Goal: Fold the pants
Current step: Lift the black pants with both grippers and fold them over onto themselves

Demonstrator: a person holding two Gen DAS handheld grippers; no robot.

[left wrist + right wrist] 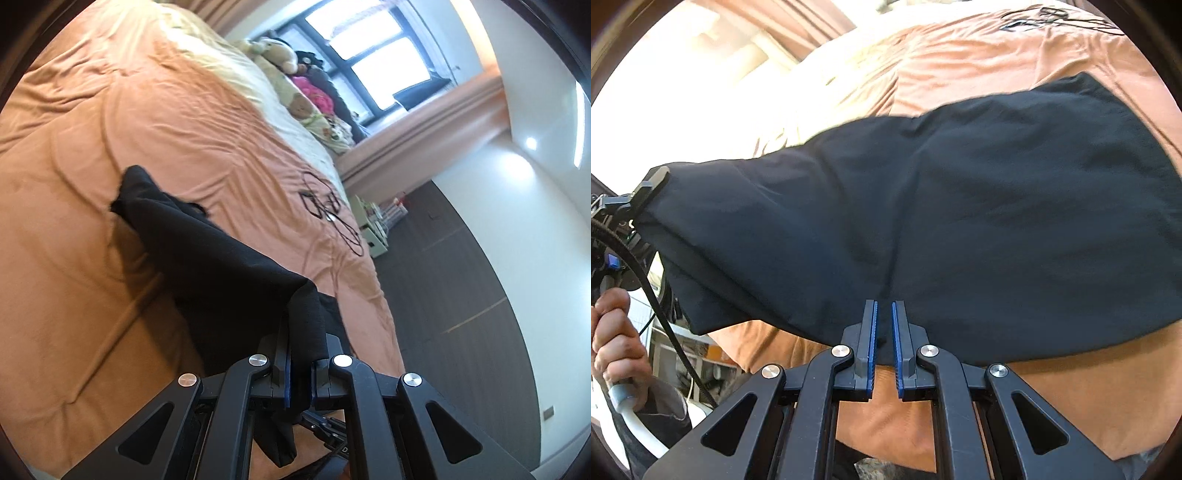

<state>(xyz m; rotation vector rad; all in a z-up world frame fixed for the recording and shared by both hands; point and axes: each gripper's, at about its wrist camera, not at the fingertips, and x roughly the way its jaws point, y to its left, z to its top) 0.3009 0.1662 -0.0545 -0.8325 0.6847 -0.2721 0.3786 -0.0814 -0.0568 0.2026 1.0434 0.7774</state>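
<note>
My left claw (301, 354) is closed tight on a bunched edge of the black pants (207, 251), and my right claw (884, 332) pinches another edge, its jaws almost together. The pants hang stretched between both claws above the orange bed (92, 147), with the far end trailing on the cover. I think the thin right grip may slip if I pull apart too much. The loose end could also drag and wrinkle, or catch the black cable (332, 210) lying further on the bed.

Orange-covered bed (110, 147), dark wood floor (461, 277), bright window (369, 55), white walls (535, 184)
</note>
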